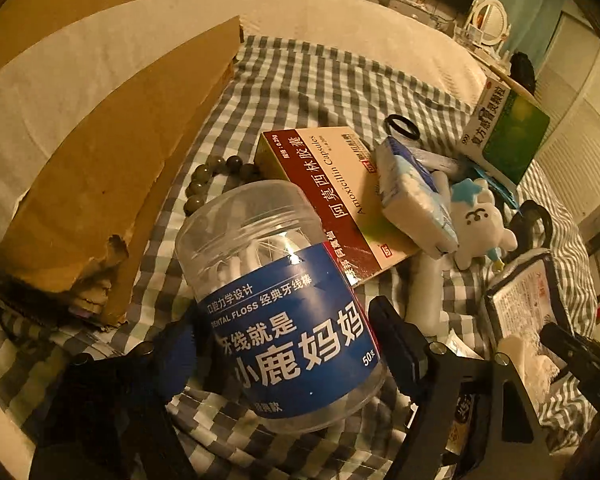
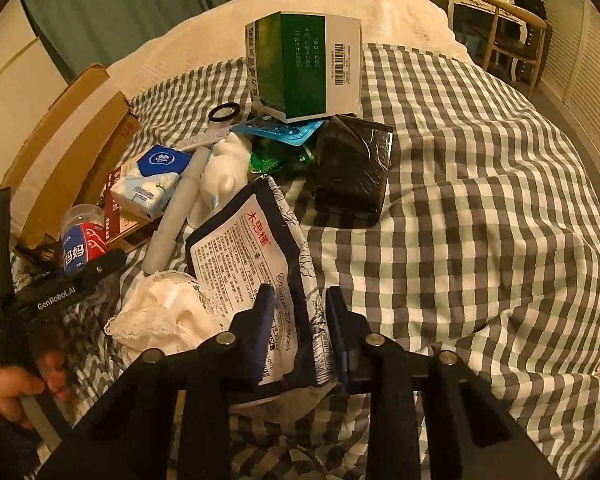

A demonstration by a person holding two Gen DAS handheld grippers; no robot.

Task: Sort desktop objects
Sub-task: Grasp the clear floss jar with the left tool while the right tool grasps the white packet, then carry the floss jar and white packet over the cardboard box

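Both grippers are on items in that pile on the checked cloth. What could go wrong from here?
1. The floss jar is smooth and round between the left gripper pads; it may slip or roll.
2. The right gripper pinches only the tissue pack's soft edge; it could slide out, or snag the white lace cloth beside it.

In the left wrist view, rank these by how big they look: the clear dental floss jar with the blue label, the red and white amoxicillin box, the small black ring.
1. Clear dental floss jar with the blue label, though it sits nearest the camera, which inflates it.
2. Red and white amoxicillin box.
3. Small black ring, clearly smallest.
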